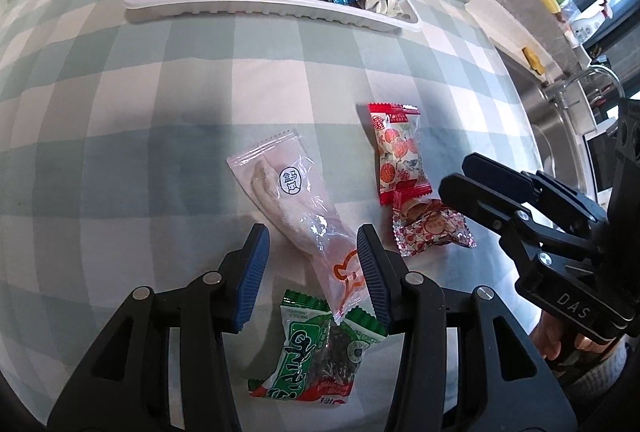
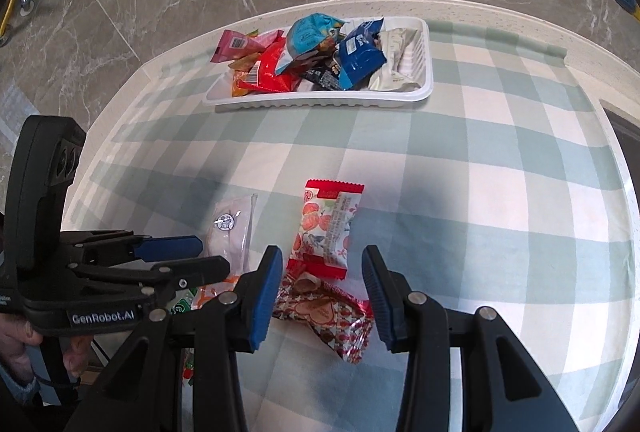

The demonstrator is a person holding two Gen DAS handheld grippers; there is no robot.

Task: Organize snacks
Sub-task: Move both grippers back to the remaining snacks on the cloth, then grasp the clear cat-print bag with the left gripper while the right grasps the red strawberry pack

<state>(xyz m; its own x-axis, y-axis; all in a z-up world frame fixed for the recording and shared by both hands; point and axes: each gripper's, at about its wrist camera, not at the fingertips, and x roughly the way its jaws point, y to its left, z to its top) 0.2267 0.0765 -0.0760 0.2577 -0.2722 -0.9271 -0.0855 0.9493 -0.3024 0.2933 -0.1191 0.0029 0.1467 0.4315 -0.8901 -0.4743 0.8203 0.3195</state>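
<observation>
Several loose snacks lie on the checked cloth. My left gripper (image 1: 312,264) is open over a long clear packet (image 1: 296,204), with a green packet (image 1: 316,348) under its near end. My right gripper (image 2: 320,280) is open around a small red-patterned packet (image 2: 324,312); it also shows in the left wrist view (image 1: 432,228). A red-and-white packet (image 2: 326,228) lies just beyond it, seen also in the left wrist view (image 1: 400,152). The clear packet shows in the right wrist view (image 2: 230,232). A white tray (image 2: 424,88) at the far side holds several snack packets.
The tray rim (image 1: 256,6) lies at the far table edge. The left gripper body (image 2: 100,272) is at the left of the right wrist view; the right gripper body (image 1: 540,224) is at the right of the left wrist view. A sink (image 1: 560,136) lies right.
</observation>
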